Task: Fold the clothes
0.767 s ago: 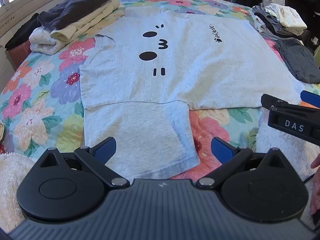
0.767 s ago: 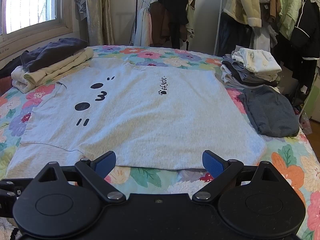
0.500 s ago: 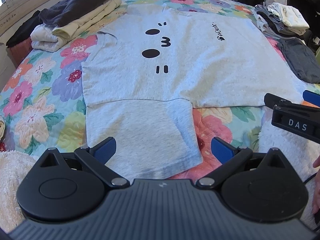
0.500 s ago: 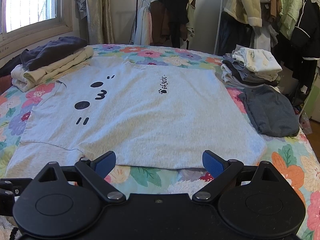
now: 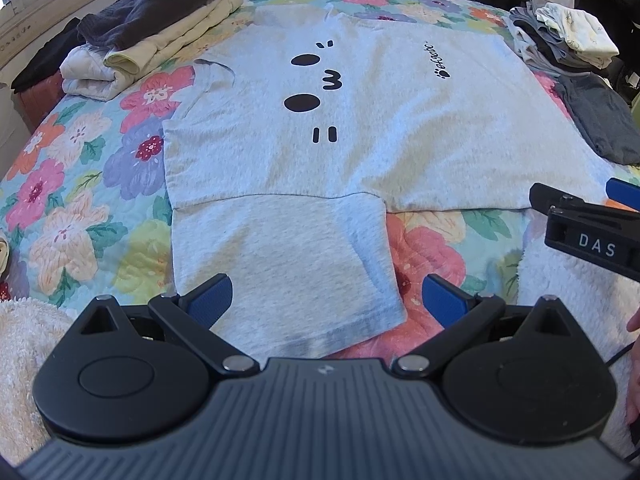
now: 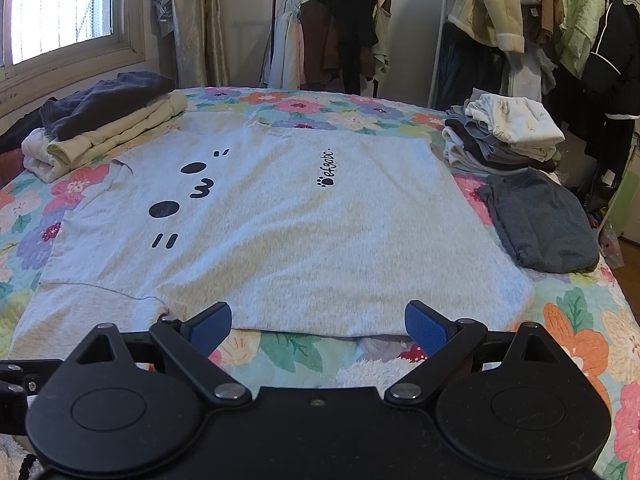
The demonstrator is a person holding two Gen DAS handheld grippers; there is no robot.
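Observation:
A light grey T-shirt with a black cartoon face print lies flat on the flowered bedspread, its collar to the left and its hem to the right. Its near sleeve points toward me. My left gripper hangs open just above that sleeve's cuff, nothing between its blue pads. In the right wrist view the same shirt spreads out ahead, and my right gripper stands open over the shirt's near side edge, empty. The right gripper's black body shows at the right of the left wrist view.
A folded pile of dark and cream clothes sits at the back left. A stack of folded laundry and a dark grey garment lie at the right. White fluffy fabric covers the near bed edge. Clothes racks stand behind.
The left gripper has edged slightly forward over the sleeve, so the shirt sits a little lower in its view. The right gripper has barely moved. Both stay open.

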